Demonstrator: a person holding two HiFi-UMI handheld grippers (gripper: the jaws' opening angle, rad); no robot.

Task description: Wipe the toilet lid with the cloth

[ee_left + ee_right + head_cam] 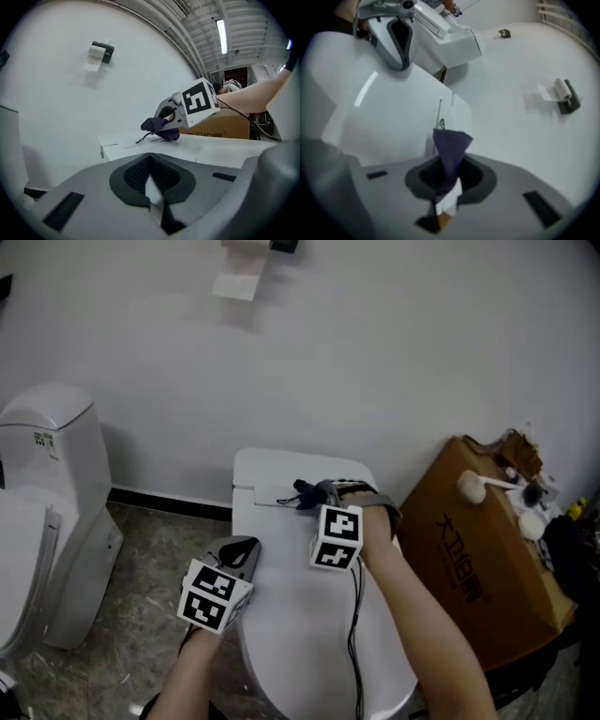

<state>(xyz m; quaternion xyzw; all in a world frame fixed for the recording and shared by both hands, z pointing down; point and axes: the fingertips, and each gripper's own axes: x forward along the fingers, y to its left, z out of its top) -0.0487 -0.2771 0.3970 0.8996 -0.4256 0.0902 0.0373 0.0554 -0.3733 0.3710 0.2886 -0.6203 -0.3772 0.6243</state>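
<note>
right gripper [317,491] clamps cloth [450,147] on toilet lid [300,638]; box [478,559] print unreadable.

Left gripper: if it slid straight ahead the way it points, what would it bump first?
Most likely the white toilet lid, lying just beyond its shut tips. Farther on, slightly right, the right gripper pinches the dark cloth. Depth is hard to judge.

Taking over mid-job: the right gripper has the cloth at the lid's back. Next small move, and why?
Probably draw the cloth forward along the lid, toward you. The right gripper is shut on it, it seems to rest on the lid's rear, and nearly all the lid lies nearer.
</note>
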